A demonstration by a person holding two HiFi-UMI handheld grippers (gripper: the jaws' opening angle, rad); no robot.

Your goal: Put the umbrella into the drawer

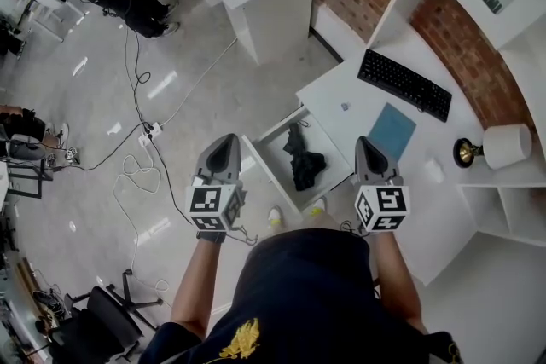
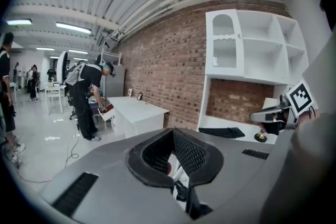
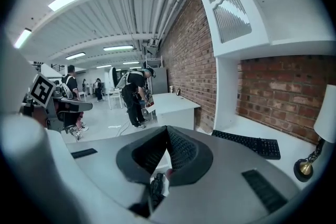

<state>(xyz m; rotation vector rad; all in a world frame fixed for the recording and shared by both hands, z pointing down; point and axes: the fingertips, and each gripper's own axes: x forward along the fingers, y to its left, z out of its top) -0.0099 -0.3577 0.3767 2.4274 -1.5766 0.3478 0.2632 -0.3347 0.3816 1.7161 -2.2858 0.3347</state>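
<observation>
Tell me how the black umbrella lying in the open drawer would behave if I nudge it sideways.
The umbrella looks folded but loose, its fabric bunched into an uneven lump, so it would probably flop and drag rather than slide as one piece. It fills only part of the drawer, so it is likely light. Being lumpy, it seems unlikely to roll.

You hold your left claw and right claw out ahead of your torso, side by side, jaws pressed together, both empty.
</observation>
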